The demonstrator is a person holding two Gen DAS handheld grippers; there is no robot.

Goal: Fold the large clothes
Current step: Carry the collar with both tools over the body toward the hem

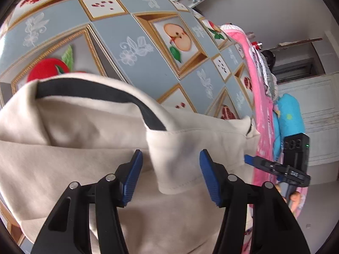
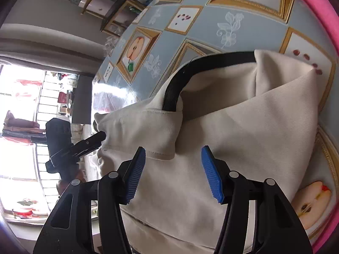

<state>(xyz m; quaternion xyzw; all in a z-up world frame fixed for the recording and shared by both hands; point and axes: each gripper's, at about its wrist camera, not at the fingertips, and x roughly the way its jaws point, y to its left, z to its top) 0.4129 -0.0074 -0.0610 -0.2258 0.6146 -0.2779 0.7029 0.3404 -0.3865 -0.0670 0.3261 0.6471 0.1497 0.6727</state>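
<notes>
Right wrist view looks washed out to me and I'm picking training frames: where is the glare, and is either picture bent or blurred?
Right wrist view: the window is blown out white. Both views: fisheye bulges the tablecloth; the cream garment looks slightly soft.

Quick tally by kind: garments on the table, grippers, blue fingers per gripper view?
Cream garment: 1
Grippers: 2, left gripper and right gripper, both open
Blue fingers: 4, two in each wrist view
Total: 7

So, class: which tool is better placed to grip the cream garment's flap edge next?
Left, probably: the open left tool straddles the flap edge centrally; at the open right tool it sits off toward one finger.
</notes>
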